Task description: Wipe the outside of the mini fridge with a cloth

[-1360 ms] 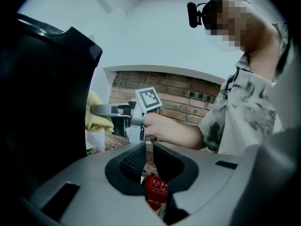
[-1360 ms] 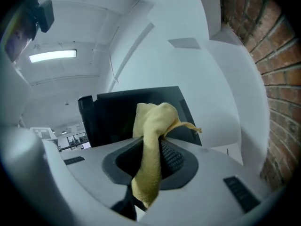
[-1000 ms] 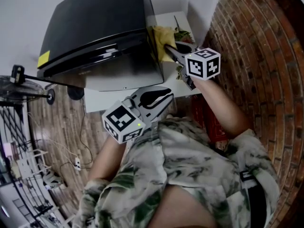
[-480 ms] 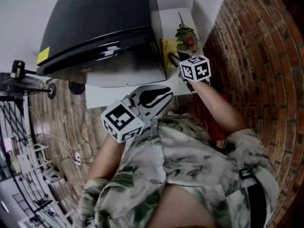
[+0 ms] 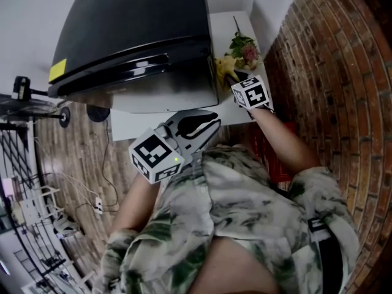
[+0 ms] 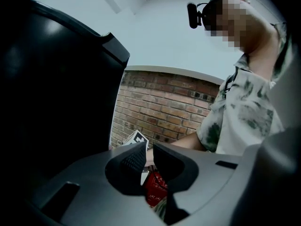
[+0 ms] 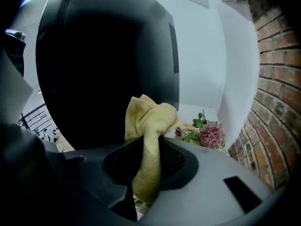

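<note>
Fridge (image 5: 135, 41): black, stands ahead and to the left of the right claw (image 7: 153, 149). Its side wall fills most of the right gripper view.

Cloth (image 7: 148, 126): yellow, pinched in the right claw. The jaws are pressed onto a narrow waist of it. One bunch stands up past the tips toward the fridge side and a tail hangs below the pads. From the head view the bunch sits right at the fridge's near right edge. I cannot confirm it is touching the panel.

Step, as I judge it: wiping the right side wall, low down near the front corner. The top and door look untouched by either claw at this instant.

Next move calls for pressing the bunch flat to the panel and stroking along it. The tail must stay clear of the flowers (image 7: 209, 135), which lie just beyond the tips to the right, on the white shelf (image 5: 228, 26).

Left claw (image 6: 149, 157): idle, held back near my torso, well apart from the fridge. Its jaws are all but together, a slit between them, and nothing is in them.

Brick wall (image 5: 331, 72) is to the right of both.
</note>
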### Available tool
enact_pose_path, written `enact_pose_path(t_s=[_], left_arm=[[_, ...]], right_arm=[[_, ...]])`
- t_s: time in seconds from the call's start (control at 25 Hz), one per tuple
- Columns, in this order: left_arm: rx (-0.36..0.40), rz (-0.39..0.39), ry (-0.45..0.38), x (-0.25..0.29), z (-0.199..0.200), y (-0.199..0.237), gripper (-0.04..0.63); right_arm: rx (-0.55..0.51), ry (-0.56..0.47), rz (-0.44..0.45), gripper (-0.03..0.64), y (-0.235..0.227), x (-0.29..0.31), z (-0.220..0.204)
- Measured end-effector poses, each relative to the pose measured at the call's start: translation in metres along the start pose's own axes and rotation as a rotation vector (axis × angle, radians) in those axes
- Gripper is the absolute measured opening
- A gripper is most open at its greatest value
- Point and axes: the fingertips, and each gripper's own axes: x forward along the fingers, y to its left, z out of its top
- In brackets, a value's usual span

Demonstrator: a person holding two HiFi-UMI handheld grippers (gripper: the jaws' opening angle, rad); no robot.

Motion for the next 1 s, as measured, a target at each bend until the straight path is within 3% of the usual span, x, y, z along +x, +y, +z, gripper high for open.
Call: enact_pose_path(t_s=[0.52, 1.0], left_arm=[[0.048, -0.164, -0.038, -0.06, -0.011, 0.006, 0.04], [0.09, -0.374, -0.021, -0.212, -0.05, 0.025, 0.04]], right_arm=[[0.045, -0.144, -0.229, 0.095, -0.002, -0.107, 0.054], [0.121, -0.279, -0.549, 0.095, 0.121, -0.22, 0.104]])
